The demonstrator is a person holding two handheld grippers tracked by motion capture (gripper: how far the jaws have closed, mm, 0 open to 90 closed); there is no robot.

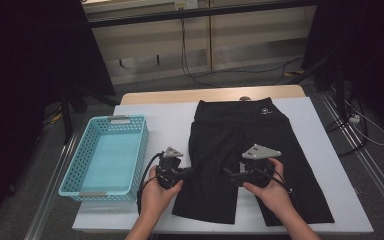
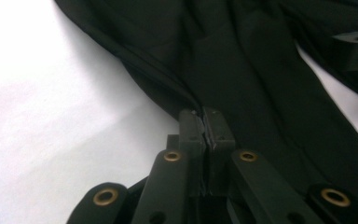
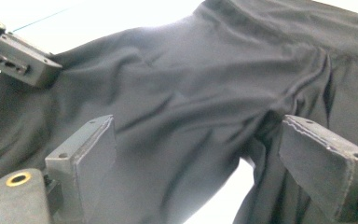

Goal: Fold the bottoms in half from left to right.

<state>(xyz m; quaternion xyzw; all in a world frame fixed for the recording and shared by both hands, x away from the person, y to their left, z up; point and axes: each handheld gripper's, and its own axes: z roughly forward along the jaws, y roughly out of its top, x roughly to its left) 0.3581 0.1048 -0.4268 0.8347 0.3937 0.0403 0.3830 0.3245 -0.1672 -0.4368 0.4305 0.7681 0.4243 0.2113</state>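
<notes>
Turquoise basket point(image 1: 108, 156) is sitting at the table's point(image 1: 325, 165) left side, and I'm seeing nothing lying in it. Black shorts point(image 1: 240, 150) are lying flat mid-table, just right of the basket, waistband at the far edge with a small white logo, legs pointing toward the person, fabric lightly creased around the crotch. Left gripper point(image 2: 206, 122) is clenching its jaws fully together on the outer edge of the left leg, hem fabric pinched between the pads. Right gripper point(image 3: 193, 163) is hovering over the inner thigh area with jaws standing wide apart, cloth lying beneath them, pads not pressing anything.
</notes>
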